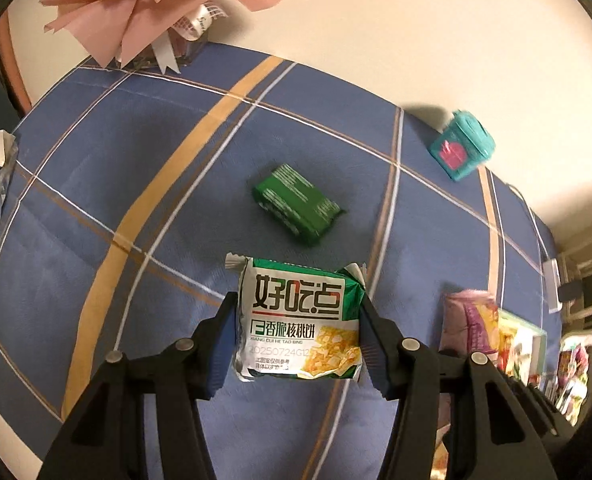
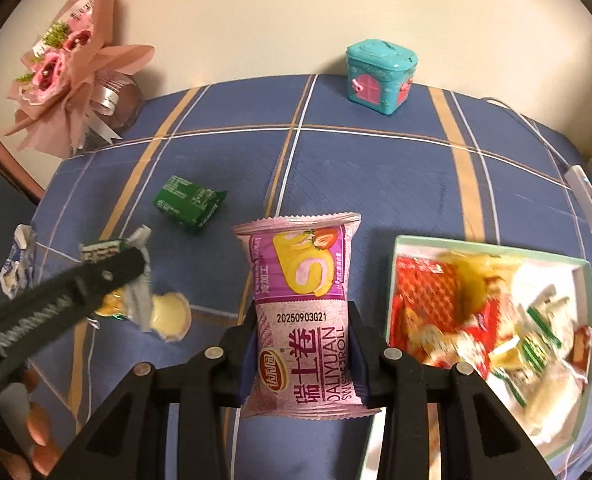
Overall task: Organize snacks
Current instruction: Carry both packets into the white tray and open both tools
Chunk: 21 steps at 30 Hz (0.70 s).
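Left gripper (image 1: 298,340) clamps walnut-cookie packet (image 1: 300,320); right gripper (image 2: 302,354) clamps pink swiss-roll packet (image 2: 302,312), both above blue plaid cloth (image 2: 376,168). Beyond: green packet (image 1: 298,204), teal house tin (image 1: 462,146) by cream wall (image 1: 376,20). Right view only: snack tray (image 2: 576,268) beside swiss roll.

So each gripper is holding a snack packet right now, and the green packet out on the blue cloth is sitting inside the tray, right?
Not quite. Each gripper does hold a packet, but the green packet lies loose on the blue cloth, well apart from the tray, which stands off to the right. The right wrist view shows both.
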### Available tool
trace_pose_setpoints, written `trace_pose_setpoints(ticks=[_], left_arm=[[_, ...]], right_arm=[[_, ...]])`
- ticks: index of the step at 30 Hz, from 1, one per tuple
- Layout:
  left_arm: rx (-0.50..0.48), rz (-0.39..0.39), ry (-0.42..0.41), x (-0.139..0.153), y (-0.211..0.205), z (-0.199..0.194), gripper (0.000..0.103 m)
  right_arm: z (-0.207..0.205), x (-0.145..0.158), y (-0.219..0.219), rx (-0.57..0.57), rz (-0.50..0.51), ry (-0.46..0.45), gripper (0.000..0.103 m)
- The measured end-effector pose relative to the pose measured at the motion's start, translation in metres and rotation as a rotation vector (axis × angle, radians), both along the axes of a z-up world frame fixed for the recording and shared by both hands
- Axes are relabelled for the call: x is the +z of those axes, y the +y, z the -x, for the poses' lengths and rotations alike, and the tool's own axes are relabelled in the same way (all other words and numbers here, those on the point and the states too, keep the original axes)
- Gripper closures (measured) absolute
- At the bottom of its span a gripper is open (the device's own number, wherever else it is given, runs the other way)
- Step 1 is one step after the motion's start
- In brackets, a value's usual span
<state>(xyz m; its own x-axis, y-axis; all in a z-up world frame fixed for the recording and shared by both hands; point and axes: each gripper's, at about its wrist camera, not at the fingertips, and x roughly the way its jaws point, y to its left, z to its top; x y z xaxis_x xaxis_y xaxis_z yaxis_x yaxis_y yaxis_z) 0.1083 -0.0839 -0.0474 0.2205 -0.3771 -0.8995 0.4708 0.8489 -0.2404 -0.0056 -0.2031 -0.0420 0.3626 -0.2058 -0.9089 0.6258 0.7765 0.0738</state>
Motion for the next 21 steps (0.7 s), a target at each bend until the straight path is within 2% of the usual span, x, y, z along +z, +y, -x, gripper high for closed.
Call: trace_pose_setpoints(ticks=[9,21], left_arm=[[-0.037,-0.005,-0.049,0.019,0.009,0.038,0.045],[-0.174,0.029,-0.135,0.048,-0.014,0.107,0.045]], right_arm=[[0.044,0.021,0.018,-0.007,0.005,-0.025,0.063],[0.106,0.036,0.015,-0.081,0.027,-0.03,0.063]])
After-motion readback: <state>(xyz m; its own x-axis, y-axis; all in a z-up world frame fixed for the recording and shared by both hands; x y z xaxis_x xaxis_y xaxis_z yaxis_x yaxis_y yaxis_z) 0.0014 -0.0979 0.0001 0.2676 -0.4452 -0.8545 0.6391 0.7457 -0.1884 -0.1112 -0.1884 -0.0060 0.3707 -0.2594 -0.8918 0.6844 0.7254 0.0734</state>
